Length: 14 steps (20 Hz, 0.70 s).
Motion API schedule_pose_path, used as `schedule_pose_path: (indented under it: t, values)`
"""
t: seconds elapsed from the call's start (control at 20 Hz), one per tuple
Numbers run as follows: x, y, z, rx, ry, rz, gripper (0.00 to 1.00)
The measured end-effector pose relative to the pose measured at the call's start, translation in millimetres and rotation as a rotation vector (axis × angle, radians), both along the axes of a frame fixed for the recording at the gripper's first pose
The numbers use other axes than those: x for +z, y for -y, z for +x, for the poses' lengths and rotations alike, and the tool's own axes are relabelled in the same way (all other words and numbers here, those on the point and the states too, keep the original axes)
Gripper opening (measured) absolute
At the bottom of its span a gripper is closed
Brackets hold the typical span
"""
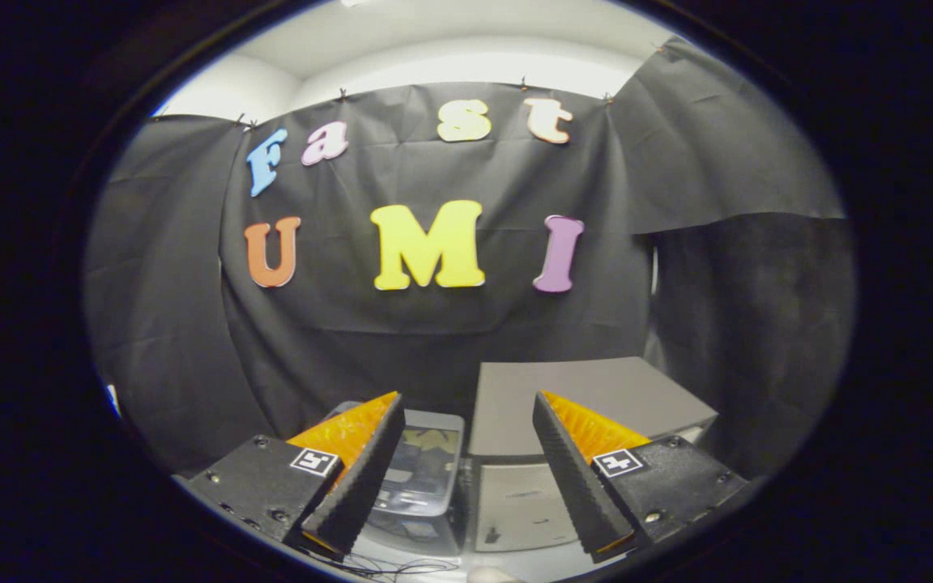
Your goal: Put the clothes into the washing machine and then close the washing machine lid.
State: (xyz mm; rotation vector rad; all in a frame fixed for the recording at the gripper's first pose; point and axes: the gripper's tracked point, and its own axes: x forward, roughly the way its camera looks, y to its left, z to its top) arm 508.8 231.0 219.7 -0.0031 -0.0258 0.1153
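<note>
While my gripper (466, 453) hangs spread and empty above the washing machine (422, 461), I may miss the unseen clothes.

Black cloth wall (450, 324) behind; white ceiling (466, 48) above; thin cables (385, 568), possibly, on floor.

Tongs (466, 409): black ribbed fingers (365, 478) backed orange, screwed black mounts bearing square markers
</note>
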Motion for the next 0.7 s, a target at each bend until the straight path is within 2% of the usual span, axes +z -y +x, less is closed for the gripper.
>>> schedule_pose_path:
  t: [0.35,0.55,0.7]
  values:
    - [-59.1,143.8,-57.5,-0.113,0.032,-0.034,0.99]
    - [-110.4,195.6,-93.1,-0.122,-0.015,-0.024,0.99]
    - [-137.6,214.0,-124.2,-0.101,-0.035,-0.019,0.99]
